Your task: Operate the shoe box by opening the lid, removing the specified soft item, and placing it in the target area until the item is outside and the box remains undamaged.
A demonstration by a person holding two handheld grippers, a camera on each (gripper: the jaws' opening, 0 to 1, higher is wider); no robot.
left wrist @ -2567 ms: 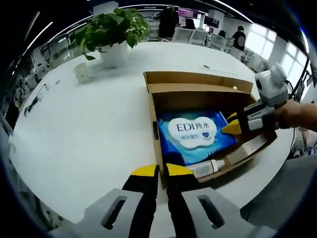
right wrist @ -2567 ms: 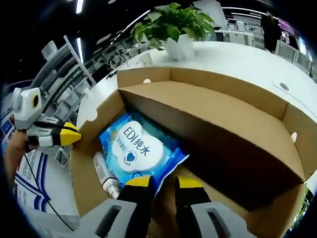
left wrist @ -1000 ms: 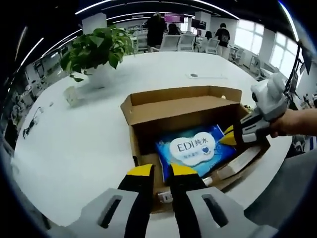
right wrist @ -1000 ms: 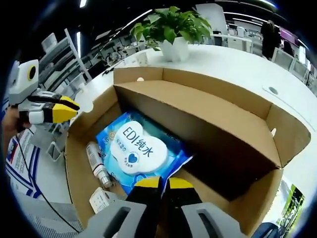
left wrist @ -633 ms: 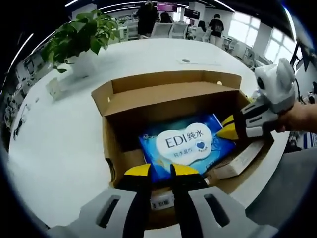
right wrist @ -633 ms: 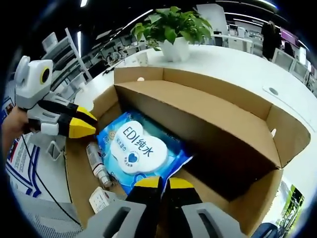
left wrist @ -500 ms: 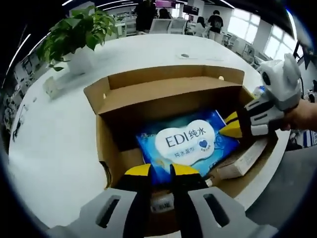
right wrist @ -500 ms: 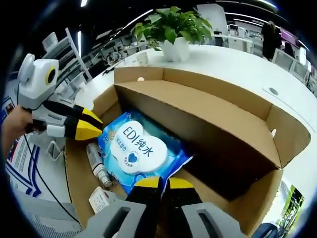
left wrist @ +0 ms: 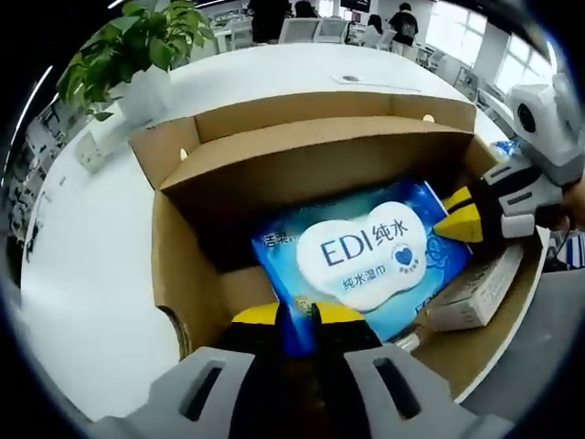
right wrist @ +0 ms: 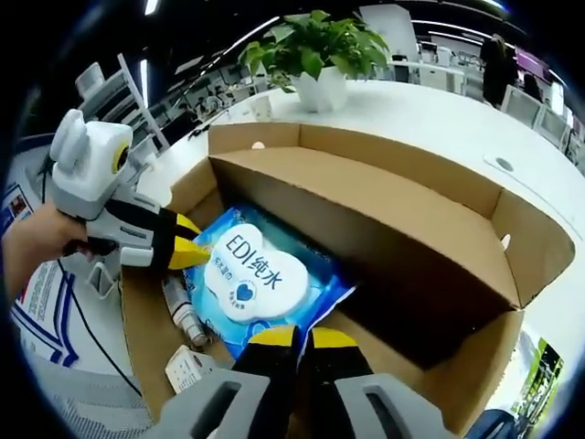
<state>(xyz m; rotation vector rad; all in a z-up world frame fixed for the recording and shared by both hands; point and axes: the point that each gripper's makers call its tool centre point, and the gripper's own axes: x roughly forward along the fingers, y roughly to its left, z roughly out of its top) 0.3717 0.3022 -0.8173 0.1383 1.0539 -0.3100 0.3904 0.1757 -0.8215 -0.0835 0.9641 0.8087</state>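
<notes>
Lid open. Right gripper [right wrist: 293, 337] pinching wipes pack [right wrist: 249, 282] edge; left gripper [left wrist: 295, 315] nearly closed, grip unclear. Lifting straight, avoiding shoe box [left wrist: 174, 265] walls.

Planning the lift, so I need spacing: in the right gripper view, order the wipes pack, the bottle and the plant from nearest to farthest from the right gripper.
1. Wipes pack: right at the right gripper tips, in the box.
2. Bottle: off to the left, by the box's wall.
3. Plant: far off on the table beyond the box.
</notes>
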